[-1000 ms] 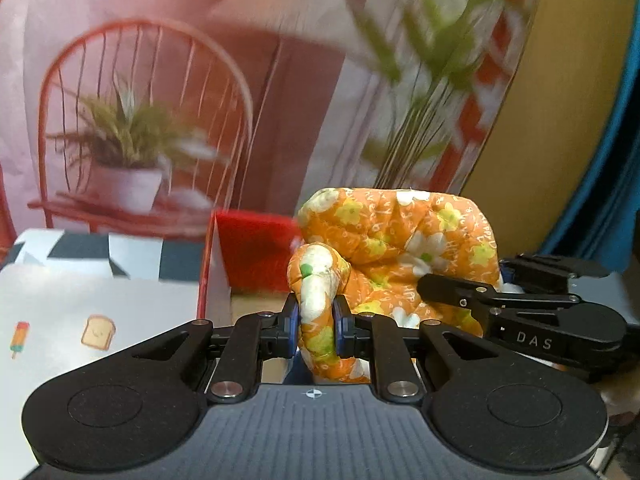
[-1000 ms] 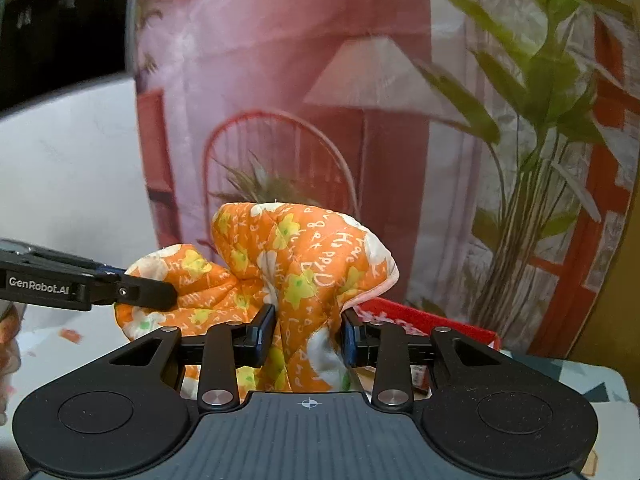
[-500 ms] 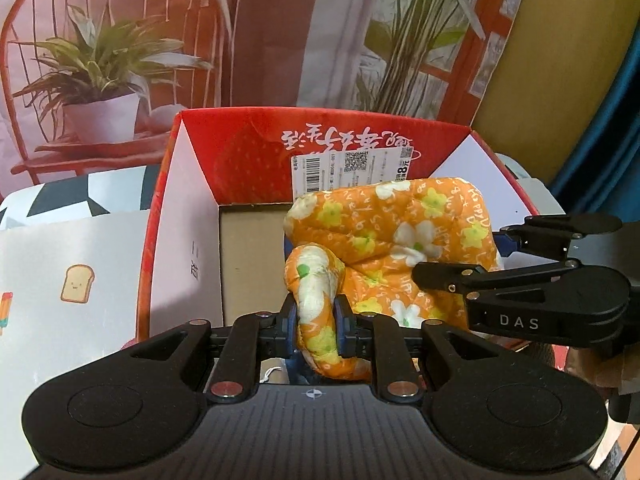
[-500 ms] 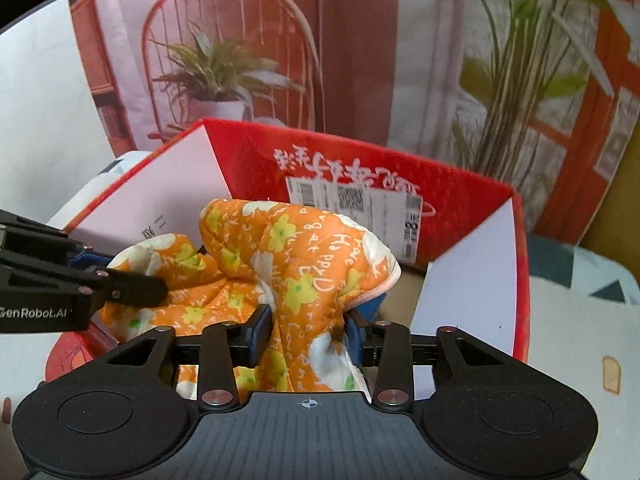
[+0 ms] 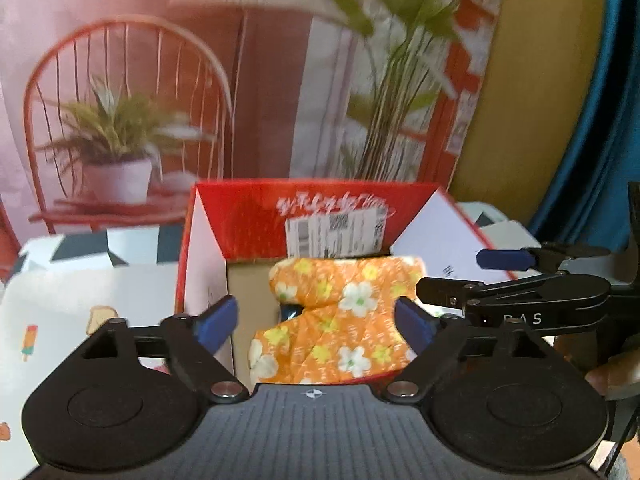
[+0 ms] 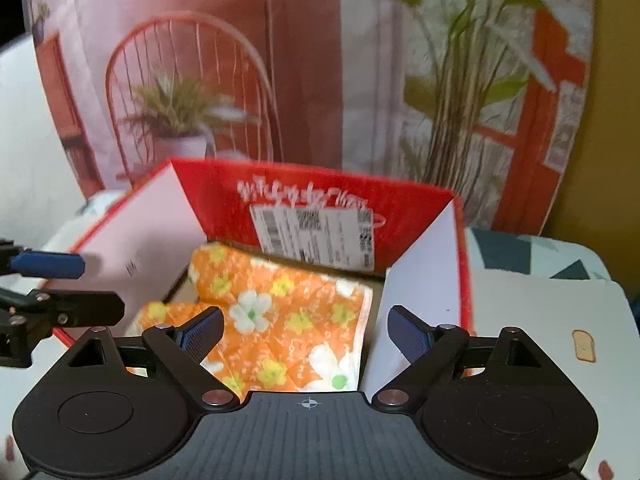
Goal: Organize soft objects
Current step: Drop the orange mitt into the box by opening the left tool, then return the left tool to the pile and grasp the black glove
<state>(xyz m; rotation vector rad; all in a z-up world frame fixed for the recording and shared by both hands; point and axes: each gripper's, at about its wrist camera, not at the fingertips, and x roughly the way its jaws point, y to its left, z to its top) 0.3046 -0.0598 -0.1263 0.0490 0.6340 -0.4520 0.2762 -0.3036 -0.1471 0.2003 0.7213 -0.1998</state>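
- The orange flowered cloth (image 5: 336,320) is seen lying folded inside the red cardboard box (image 5: 248,220), on the box floor, below the back wall that carries a white shipping label (image 5: 336,234)
- In the right wrist view the same cloth (image 6: 280,320) is seen spread between the box's two white inner flaps, with one rolled end toward the left side of the box (image 6: 320,196)
- The left tool (image 5: 316,322) is held with its blue-padded jaws spread wide; nothing is gripped, and the cloth is seen in the gap beyond them
- The right tool (image 6: 306,332) is likewise held wide apart and empty, just in front of the cloth
- The right tool is seen at the right edge of the left wrist view, with its jaws parted
- The box is set on a worktop (image 5: 80,296) covered in a white sheet printed with toast and ice-lolly pictures
- A printed backdrop (image 5: 200,80) of a red chair and potted plants is seen behind the box
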